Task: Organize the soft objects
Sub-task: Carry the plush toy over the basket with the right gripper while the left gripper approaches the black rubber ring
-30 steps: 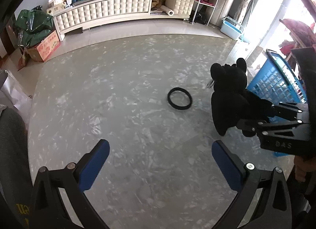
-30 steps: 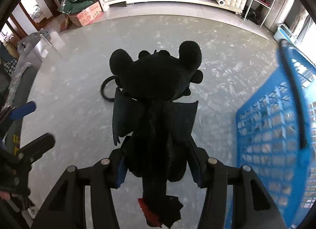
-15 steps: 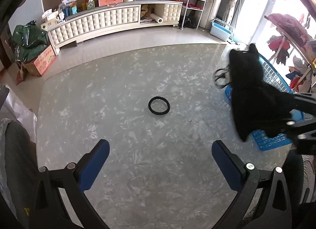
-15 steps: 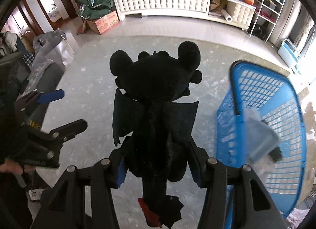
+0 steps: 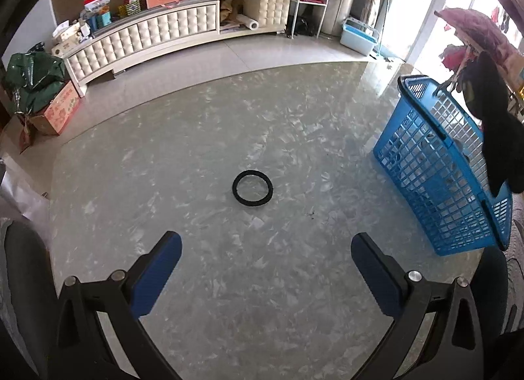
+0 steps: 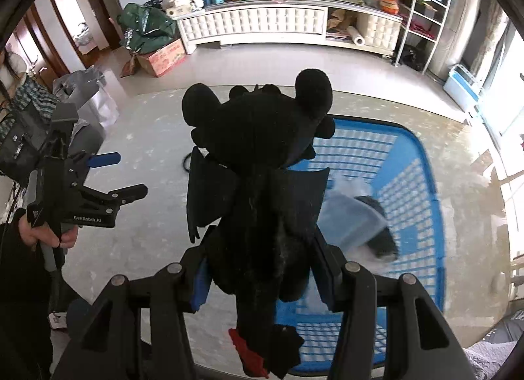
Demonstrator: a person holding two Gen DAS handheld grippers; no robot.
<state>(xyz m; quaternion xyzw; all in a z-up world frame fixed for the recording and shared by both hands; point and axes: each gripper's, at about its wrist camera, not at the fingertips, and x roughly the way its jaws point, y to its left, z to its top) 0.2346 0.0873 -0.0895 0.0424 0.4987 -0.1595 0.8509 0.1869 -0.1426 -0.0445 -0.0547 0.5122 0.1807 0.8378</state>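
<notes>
Basket: the blue mesh laundry basket lies below and to the right of my right gripper, its open top facing up at me.
Plush: the black dragon plush is clamped at its body between my right jaws, its long axis running away from me, head outward, red-tipped tail nearest; it hangs over the basket's left rim.
Nearer hand: the right, which holds it.
Left gripper: jaws wide apart and empty, over the floor near a black ring.

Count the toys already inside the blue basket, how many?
2 that I can see: a grey-blue soft toy and a dark furry one beside it, in the blue basket. The black plush may hide more.
</notes>
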